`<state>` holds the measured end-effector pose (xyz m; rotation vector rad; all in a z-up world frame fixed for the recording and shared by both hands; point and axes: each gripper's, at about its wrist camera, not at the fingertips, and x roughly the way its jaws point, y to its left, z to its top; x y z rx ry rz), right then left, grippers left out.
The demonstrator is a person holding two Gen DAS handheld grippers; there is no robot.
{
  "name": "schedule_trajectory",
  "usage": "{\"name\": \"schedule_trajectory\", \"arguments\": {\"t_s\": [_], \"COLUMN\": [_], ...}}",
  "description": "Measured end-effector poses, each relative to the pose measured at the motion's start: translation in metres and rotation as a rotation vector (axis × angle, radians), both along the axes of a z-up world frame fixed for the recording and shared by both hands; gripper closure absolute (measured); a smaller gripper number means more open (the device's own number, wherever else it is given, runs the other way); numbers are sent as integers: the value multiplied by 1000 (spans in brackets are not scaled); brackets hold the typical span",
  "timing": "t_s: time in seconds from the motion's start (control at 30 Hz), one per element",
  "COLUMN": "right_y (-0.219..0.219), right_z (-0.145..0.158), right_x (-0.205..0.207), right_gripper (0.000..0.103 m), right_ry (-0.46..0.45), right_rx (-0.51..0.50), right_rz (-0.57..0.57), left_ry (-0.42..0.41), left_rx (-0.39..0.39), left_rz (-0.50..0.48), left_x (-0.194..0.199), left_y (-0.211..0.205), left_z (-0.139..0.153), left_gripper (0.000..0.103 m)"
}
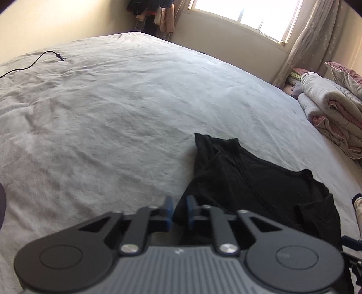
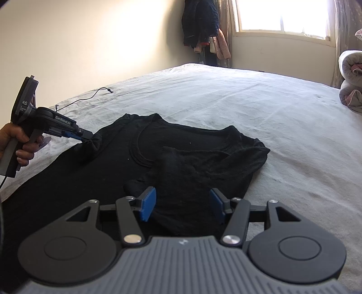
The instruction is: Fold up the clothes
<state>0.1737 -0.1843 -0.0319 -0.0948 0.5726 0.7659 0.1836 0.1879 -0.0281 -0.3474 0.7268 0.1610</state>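
A black shirt [image 2: 181, 153] lies spread on the grey bed sheet [image 2: 271, 108], with its neckline facing up and one side folded over near the middle. In the right wrist view a hand [image 2: 15, 140] holds my left gripper [image 2: 89, 138], which is shut on the shirt's bunched left edge. The left wrist view shows the same gripper [image 1: 179, 210] with black fabric of the shirt [image 1: 248, 181] pinched between its blue pads. My right gripper [image 2: 182, 203] stands open low over the shirt's near part, and its pads press on nothing.
A thin black cable [image 1: 38, 58] lies on the far left of the bed sheet [image 1: 113, 113]. Folded quilts [image 1: 334, 113] are stacked at the right edge. Clothes hang in the far corner [image 2: 203, 27] beside a bright window [image 2: 282, 15].
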Motion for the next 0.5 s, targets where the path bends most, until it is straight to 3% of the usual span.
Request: {"name": "schedule_trajectory", "arguments": {"t_s": [0.2, 0.5], "right_y": [-1, -1], "right_z": [-1, -1], "right_x": [0, -2], "right_gripper": [46, 46], "right_ry": [1, 0], "right_rx": [-1, -1], "right_rz": [1, 1], "left_ry": [-52, -113], "left_rx": [24, -15], "left_rz": [-74, -172], "left_x": [10, 40], "left_y": [-20, -57], "left_z": [16, 39], "left_gripper": [101, 101]}}
